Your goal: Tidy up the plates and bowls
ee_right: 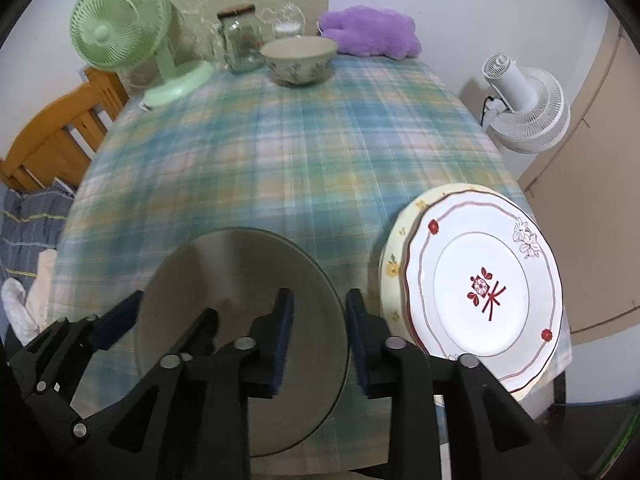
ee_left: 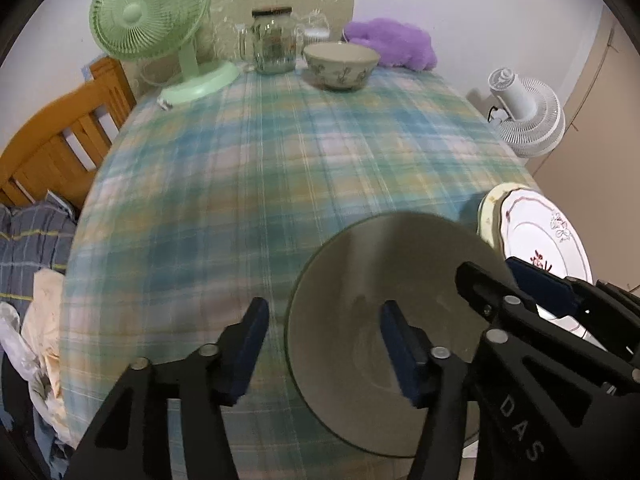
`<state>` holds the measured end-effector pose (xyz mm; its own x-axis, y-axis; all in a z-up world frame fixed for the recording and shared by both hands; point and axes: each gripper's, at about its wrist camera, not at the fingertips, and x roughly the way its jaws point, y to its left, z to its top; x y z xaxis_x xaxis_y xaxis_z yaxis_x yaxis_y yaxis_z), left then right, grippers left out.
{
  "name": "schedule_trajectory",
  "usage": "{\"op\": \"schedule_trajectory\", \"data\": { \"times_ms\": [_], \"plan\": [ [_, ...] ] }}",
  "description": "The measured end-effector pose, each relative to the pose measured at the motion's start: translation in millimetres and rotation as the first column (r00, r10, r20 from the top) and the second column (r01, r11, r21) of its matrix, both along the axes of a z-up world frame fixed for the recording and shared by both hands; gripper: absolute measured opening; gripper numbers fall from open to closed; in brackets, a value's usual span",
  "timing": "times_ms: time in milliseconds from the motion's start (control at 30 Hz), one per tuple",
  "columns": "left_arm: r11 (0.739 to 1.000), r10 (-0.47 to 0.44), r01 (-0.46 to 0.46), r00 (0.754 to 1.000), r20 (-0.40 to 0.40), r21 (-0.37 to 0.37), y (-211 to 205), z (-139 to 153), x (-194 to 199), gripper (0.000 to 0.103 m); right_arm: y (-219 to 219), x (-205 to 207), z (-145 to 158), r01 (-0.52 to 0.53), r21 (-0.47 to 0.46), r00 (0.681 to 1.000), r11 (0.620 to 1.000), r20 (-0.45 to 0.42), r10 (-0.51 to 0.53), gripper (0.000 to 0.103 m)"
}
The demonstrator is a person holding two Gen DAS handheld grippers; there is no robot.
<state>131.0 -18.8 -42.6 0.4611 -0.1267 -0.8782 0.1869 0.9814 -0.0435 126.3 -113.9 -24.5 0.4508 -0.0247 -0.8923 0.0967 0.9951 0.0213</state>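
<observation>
The plain grey round bowl (ee_left: 384, 320) sits astride both grippers: the left gripper (ee_left: 324, 344) fingers half-wide around its left rim, the right gripper (ee_right: 320, 344) fingers narrowly parted around its right rim, neither pressing.

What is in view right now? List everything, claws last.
Grey bowl: one, near edge, between both claws.
Patterned bowl: one, cream, far end.
Plates: two stacked, white on cream, near right corner.
Glass jar: one, clear, far end.
Green fan: one, far left.
Purple plush: one, far right.
White fan: one, off the table, right.
Tablecloth: one, plaid blue-green.
Wooden frame: one, left.
Left claw: open, straddling bowl's left rim.
Right claw: open, straddling its right rim.
</observation>
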Motion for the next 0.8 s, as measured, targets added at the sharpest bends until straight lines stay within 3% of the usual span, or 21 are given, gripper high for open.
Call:
{"op": "schedule_trajectory", "data": {
  "times_ms": [67, 167, 533, 800],
  "plan": [
    [1.000, -0.002, 0.002, 1.000, 0.008, -0.004, 0.7, 6.2, 0.3, 0.072, 0.2, -3.0, 8.7, -0.005, 0.005, 1.000, 1.000, 0.030, 0.005, 0.052],
    [1.000, -0.015, 0.015, 1.000, 0.026, -0.013, -0.3, 18.0, 0.8, 0.077, -0.2, -6.1, 22.6, -0.006, 0.014, 0.997, 1.000, 0.078, 0.005, 0.062],
    [1.000, 0.015, -0.013, 0.996, 0.082, -0.021, -19.7, 46.9, 24.2, 0.081, -21.3, 15.3, 51.7, -0.009, 0.067, 0.992, 0.998, 0.129, 0.000, 0.066],
    [0.997, 0.074, -0.072, 0.991, 0.108, -0.021, -45.6, 61.5, 59.3, 0.081, -47.4, 54.4, 67.1, -0.050, 0.043, 0.988, 0.998, 0.146, 0.043, 0.066]
  ]
}}
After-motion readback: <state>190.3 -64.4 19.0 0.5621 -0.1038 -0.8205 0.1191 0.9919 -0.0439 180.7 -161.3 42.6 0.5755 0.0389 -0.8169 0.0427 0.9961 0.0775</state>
